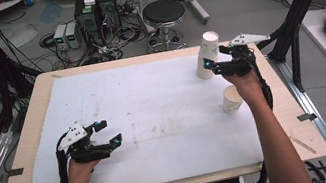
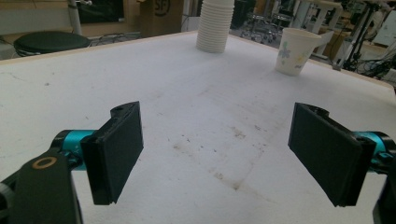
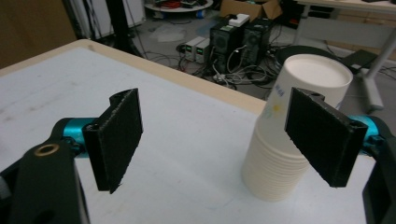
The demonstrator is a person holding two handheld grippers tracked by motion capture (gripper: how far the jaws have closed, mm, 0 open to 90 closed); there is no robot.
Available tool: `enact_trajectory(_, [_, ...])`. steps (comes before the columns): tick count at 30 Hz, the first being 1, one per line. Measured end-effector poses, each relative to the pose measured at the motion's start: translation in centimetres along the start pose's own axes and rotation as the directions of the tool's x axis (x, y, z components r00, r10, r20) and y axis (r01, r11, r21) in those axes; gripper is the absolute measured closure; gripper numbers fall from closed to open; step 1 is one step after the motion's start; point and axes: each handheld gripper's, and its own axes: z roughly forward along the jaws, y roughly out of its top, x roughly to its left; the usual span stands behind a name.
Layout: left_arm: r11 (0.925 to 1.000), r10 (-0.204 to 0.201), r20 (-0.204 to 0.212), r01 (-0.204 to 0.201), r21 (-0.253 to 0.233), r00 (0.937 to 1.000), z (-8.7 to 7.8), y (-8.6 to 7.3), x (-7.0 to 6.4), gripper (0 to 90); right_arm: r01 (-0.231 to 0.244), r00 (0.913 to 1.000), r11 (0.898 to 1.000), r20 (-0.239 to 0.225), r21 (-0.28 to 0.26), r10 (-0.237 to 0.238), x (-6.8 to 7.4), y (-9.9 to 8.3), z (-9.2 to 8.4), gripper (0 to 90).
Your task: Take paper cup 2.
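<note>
Paper cup stack [image 1: 207,56] upright, upside down (bases up), long axis vertical; right tool [image 1: 221,59] wide, beside it, nothing gripped.

floor: grey concrete | black stool [image 1: 164,12] | computer towers [image 1: 97,11] | tangled cables [image 1: 127,31]

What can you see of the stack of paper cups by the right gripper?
The stack of paper cups is white, nested upside down, closed bases upward, the rolled rims forming ridges low down. The top cup carries a faint blue and yellow print. It stands upright on the white mat near the table's far right corner. The right gripper is open beside it; one finger overlaps it in the right gripper view, contact unclear. A single cup stands apart, nearer the person.
</note>
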Motion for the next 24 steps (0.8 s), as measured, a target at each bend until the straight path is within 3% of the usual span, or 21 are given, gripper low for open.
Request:
enact_trajectory(6, [1.0,-0.003,0.007,0.003,0.006,1.0,0.2,-0.1,0.1,17.9,-0.007,0.9977,0.998,0.068,0.06,0.003,-1.7,1.0,2.0,19.7])
enact_trajectory(10, [1.0,-0.005,0.006,0.005,0.003,1.0,0.1,-0.1,0.1,17.9,-0.037,0.9954,0.995,0.091,0.092,0.028,-3.1,1.5,3.4,19.7])
enact_trajectory(15, [0.9999,-0.005,0.01,0.005,0.009,0.9999,0.2,-0.1,0.1,17.9,-0.081,0.9934,0.993,0.088,0.081,0.074,-3.9,1.8,4.2,19.7])
enact_trajectory(24, [0.9999,-0.003,0.005,0.002,0.013,1.0,0.2,-0.2,0.3,17.9,-0.107,0.9859,0.988,0.141,0.113,0.09,-5.3,2.3,6.0,19.7])
